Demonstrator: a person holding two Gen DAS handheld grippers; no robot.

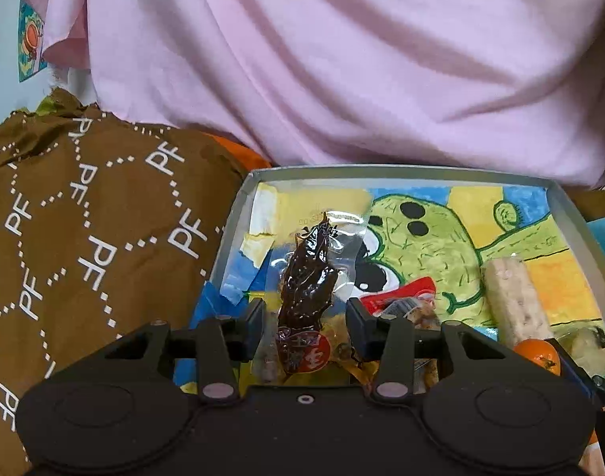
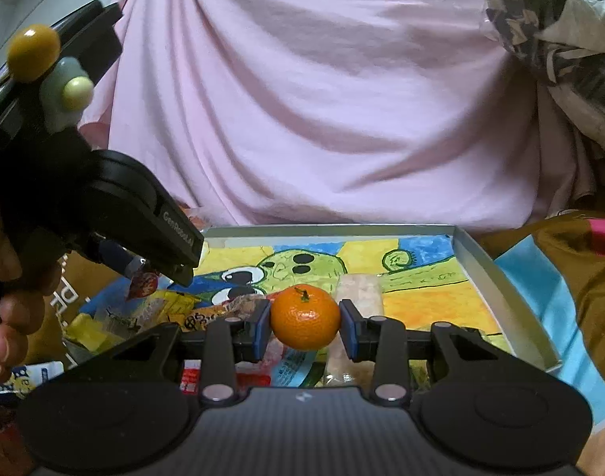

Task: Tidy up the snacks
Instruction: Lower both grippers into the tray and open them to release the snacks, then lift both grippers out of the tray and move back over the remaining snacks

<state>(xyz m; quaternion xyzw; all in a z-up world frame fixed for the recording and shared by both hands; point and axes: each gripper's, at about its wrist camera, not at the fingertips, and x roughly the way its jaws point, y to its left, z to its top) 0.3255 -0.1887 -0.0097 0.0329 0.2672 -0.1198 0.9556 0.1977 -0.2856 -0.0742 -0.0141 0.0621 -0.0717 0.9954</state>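
A: Left wrist view first. What is the left gripper (image 1: 305, 319) doing?

B: Its jaws stand apart over the tray (image 1: 239, 214). A clear packet (image 1: 308, 277) of dark snack lies between them, but I can't tell if the pads press it.

A: Anything else in the tray?

B: A pale bar (image 1: 515, 301) to the right, a red wrapper (image 1: 397, 297) beside the packet, and brown cloth (image 1: 84, 238) left of the tray.

A: And the right wrist view?

B: The right gripper (image 2: 305, 319) is clenched on a mandarin (image 2: 305, 317), held above the tray (image 2: 501, 277). The bar (image 2: 358, 289) lies just behind it. The left gripper (image 2: 175, 254) hangs at left, over a heap of wrappers (image 2: 175, 309).
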